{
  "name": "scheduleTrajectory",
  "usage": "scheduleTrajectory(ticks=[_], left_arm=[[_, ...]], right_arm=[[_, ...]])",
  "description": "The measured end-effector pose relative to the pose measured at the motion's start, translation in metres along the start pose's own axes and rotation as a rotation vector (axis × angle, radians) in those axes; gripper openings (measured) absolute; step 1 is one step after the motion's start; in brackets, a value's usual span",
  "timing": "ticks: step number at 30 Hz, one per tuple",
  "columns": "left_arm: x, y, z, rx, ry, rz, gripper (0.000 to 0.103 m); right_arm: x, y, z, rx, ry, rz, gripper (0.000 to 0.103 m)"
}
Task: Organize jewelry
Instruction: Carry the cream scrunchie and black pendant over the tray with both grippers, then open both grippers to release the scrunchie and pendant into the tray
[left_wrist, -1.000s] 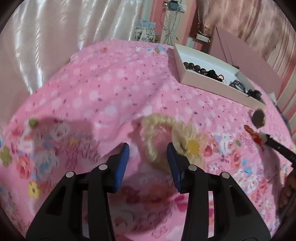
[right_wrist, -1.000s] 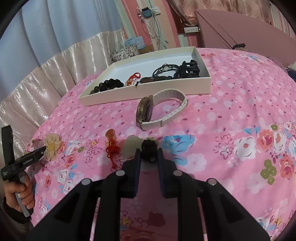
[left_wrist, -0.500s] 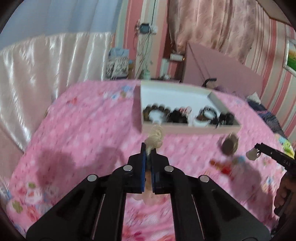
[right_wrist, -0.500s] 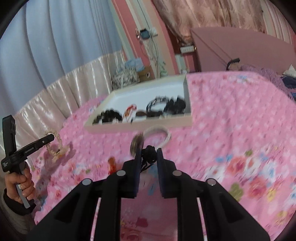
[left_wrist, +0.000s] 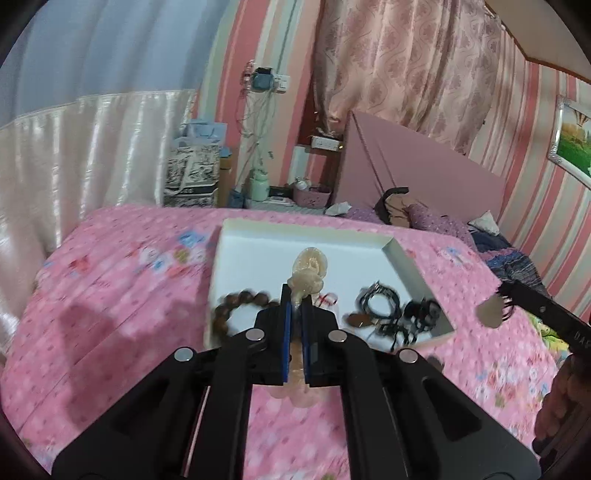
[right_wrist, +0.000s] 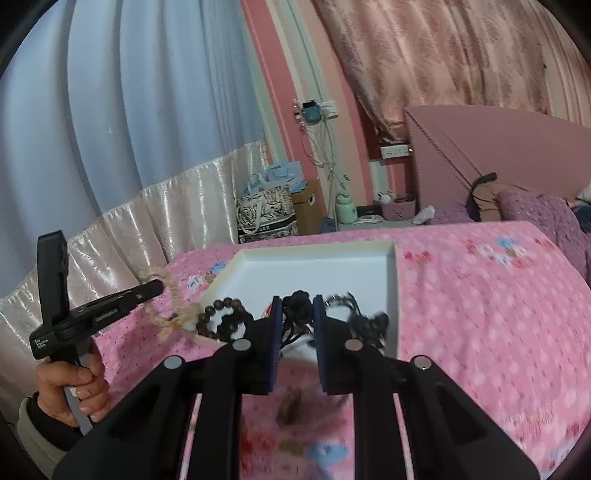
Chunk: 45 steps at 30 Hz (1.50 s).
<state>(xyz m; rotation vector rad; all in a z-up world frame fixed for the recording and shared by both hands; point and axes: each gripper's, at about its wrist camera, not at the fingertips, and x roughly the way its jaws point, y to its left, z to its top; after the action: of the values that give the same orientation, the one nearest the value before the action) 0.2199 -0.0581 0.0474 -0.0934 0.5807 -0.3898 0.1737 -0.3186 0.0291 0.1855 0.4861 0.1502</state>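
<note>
My left gripper (left_wrist: 294, 295) is shut on a cream yarn hair tie (left_wrist: 308, 275) and holds it above the near edge of the white tray (left_wrist: 402, 254). It also shows in the right wrist view (right_wrist: 168, 314), dangling from that gripper. In the tray lie a brown bead bracelet (left_wrist: 236, 306), black cords (left_wrist: 384, 301) and a black clip (left_wrist: 421, 310). My right gripper (right_wrist: 297, 314) is shut on a small black flower hair tie (right_wrist: 297, 304), held over the tray's near edge (right_wrist: 391, 295). In the left wrist view something pale (left_wrist: 489, 314) hangs from it.
The tray sits on a pink floral bedspread (left_wrist: 122, 280). A blurred brown watch (right_wrist: 290, 408) lies on the bedspread under my right gripper. Satin curtain (left_wrist: 74, 155), a patterned bag (left_wrist: 192, 177) and a pink headboard (left_wrist: 413, 166) stand beyond the bed.
Both grippers have lifted off the bedspread with their hair ties and moved forward to the tray. The left gripper closed on the yarn tie during this second.
</note>
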Motion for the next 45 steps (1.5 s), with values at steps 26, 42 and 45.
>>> scheduleTrajectory(ticks=[26,42,45], left_arm=[[0.109,0.005,-0.041,-0.007,0.157,0.009,0.004],[0.106,0.006,-0.044,0.002,0.133,0.059,0.06],[0.105,0.009,-0.044,-0.015,0.131,0.058,0.061]], right_arm=[[0.129,0.003,-0.049,-0.007,0.221,0.025,0.016],[0.121,-0.02,-0.056,0.032,0.186,-0.027,0.035],[0.119,-0.025,-0.054,0.051,0.168,-0.048,0.041]])
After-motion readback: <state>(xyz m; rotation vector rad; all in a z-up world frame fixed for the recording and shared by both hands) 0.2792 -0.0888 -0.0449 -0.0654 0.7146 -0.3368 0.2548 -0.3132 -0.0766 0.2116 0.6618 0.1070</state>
